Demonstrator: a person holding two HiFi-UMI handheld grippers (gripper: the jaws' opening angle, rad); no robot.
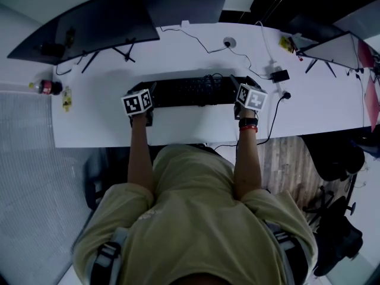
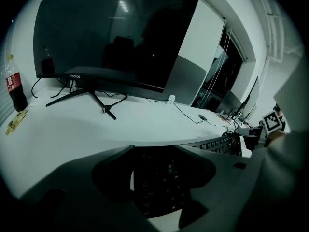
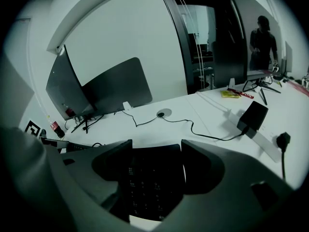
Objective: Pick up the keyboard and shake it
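Head view, nearest: a person in a pale yellow-green shirt, bare forearms reaching forward. The left gripper and right gripper each carry a white cube with black square markers. They sit at opposite ends of the flat, black, rectangular keyboard. It lies on the smooth white tabletop, close to the front edge.

Left gripper view only: left gripper claw spread, dark matte jaws straddling the keyboard's left end. A thin sliver of white tabletop shows between the keys and the left jaw. Key legends are faint. The other gripper's marker cube shows at far right.

Right gripper view only: right gripper claw likewise spread, with rows of small keys at the keyboard's right end between the jaws.

Mid tabletop: a round grey cable grommet with a thin black cord running from it, and a boxy black power adapter.

Far: a wide, curved, glossy dark monitor on a thin splayed stand. An upright plastic cola bottle with a red label stands to its left, with a flat yellow packet nearer the camera. Only the right gripper view shows a standing person beyond the tabletop.
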